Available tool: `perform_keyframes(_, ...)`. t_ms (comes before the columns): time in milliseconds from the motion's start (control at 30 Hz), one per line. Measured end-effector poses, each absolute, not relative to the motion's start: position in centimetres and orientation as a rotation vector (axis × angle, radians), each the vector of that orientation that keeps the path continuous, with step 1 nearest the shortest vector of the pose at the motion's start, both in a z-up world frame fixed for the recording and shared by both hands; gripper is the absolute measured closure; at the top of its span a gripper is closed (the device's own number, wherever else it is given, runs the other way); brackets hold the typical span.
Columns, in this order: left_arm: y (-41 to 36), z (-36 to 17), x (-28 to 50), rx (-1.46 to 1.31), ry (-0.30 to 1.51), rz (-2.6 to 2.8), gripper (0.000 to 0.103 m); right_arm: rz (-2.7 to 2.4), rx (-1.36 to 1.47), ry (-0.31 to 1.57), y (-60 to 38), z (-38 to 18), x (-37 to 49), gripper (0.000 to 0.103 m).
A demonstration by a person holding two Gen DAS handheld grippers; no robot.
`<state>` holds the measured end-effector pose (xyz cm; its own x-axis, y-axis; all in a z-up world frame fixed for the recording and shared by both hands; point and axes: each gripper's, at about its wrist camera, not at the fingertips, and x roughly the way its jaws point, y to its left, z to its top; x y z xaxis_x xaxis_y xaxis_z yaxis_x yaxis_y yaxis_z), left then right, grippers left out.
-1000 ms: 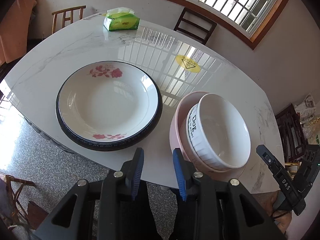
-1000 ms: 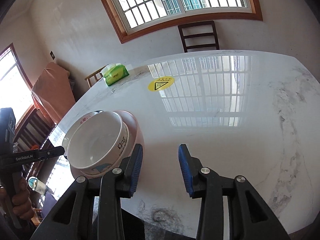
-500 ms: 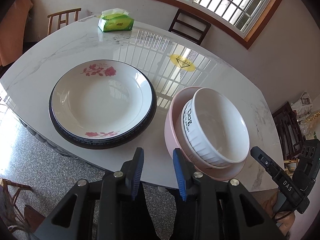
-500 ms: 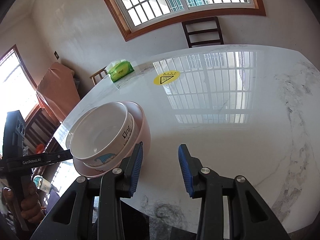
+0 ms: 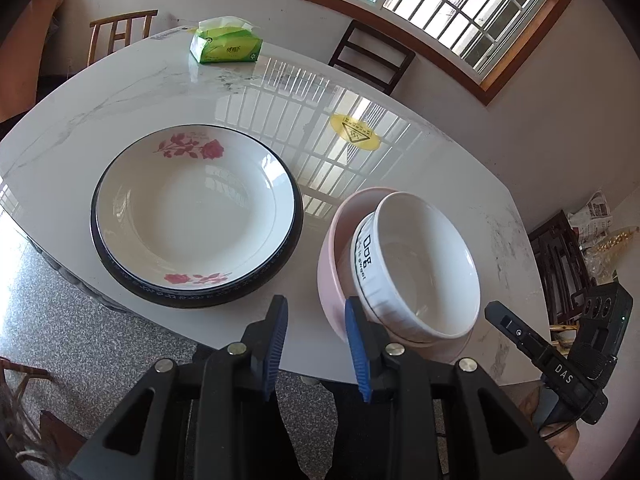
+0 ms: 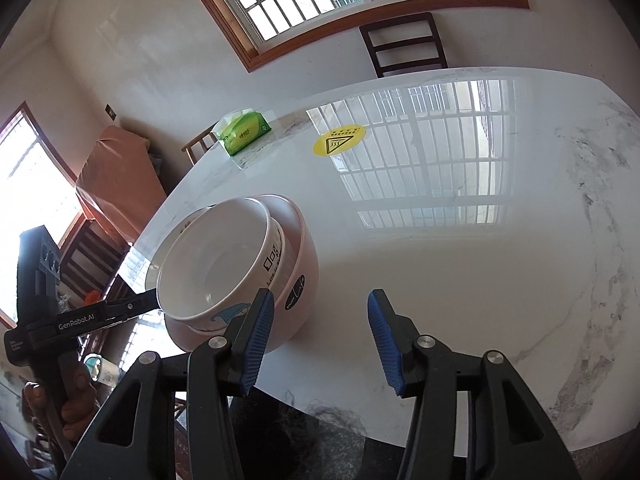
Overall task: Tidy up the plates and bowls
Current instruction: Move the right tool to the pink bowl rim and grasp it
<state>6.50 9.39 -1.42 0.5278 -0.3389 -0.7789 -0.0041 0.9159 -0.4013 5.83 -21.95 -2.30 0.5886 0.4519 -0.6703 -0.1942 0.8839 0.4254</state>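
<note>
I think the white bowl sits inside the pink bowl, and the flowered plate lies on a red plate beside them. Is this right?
Not quite. The white bowl does sit inside the pink bowl, but the flowered plate lies on a dark, nearly black plate, not a red one. The left wrist view shows its dark rim all around the flowered plate.

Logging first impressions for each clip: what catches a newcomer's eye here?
Two neat stacks near the table's front edge: a rose-patterned white plate on a dark-rimmed plate, and to its right a white bowl nested in a pink bowl. A green tissue pack sits at the far side.
</note>
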Motion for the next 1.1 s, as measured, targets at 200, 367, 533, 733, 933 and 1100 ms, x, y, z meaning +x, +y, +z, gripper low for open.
perform_keyframes(200,9.6,-1.9,7.7,-0.421,1.032,-0.222,0.073,0.389,0.331,0.877,-21.8,-2.2,6.2,0.056)
perform_keyframes(367,9.7,-1.9,8.6,-0.437,1.061,-0.210,0.073,0.386,0.322,0.884,-21.6,-2.2,6.5,0.056)
perform_keyframes(533,9.3,-1.9,9.6,-0.432,1.120,-0.194,0.072,0.386,0.317,0.926,-21.3,-2.5,7.2,0.056)
perform_keyframes(733,8.0,-2.2,10.4,-0.333,1.175,-0.137,0.061,0.361,0.289,0.970,-21.0,-2.7,8.1,0.056)
perform_keyframes(933,7.7,-2.8,10.8,-0.314,1.194,-0.083,0.051,0.343,0.225,1.006,-20.2,-2.4,9.2,0.063)
perform_keyframes(1100,8.6,-3.7,11.4,-0.387,1.229,-0.086,0.048,0.336,0.200,1.059,-19.7,-2.5,10.5,0.068)
